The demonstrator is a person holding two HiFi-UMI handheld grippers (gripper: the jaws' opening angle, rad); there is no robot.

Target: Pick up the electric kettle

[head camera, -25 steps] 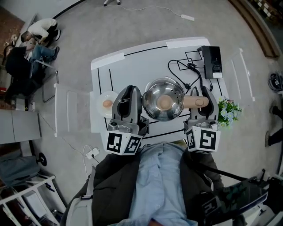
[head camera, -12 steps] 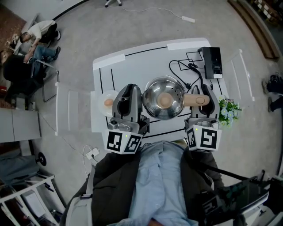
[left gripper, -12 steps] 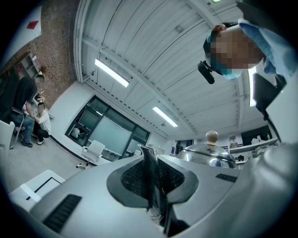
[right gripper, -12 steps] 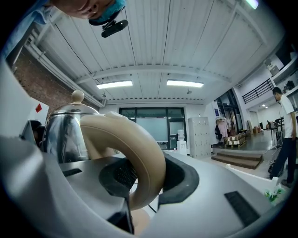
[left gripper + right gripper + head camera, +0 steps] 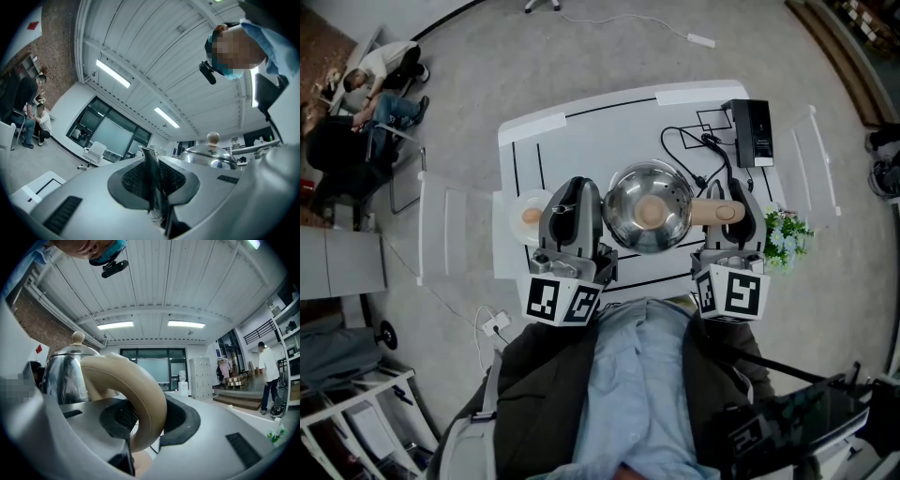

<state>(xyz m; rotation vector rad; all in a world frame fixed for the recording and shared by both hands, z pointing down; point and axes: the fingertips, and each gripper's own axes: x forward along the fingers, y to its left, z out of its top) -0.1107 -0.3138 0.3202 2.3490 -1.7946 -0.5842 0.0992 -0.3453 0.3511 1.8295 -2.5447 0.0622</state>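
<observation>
Kettle point(image 5: 649, 208) sits over the middle of the desk point(image 5: 581, 141), between both tools; whether its base has left the surface I cannot tell from above. The right gripper point(image 5: 728, 217) has its fingers pinching the beige handle point(image 5: 136, 394). The left gripper point(image 5: 573, 208) has its fingers nearly together on a thin metal edge point(image 5: 152, 183), probably the spout. To lift well, raise both hands evenly, hold the body level so the lid does not slide, and mind the black cable point(image 5: 659, 145) behind.
</observation>
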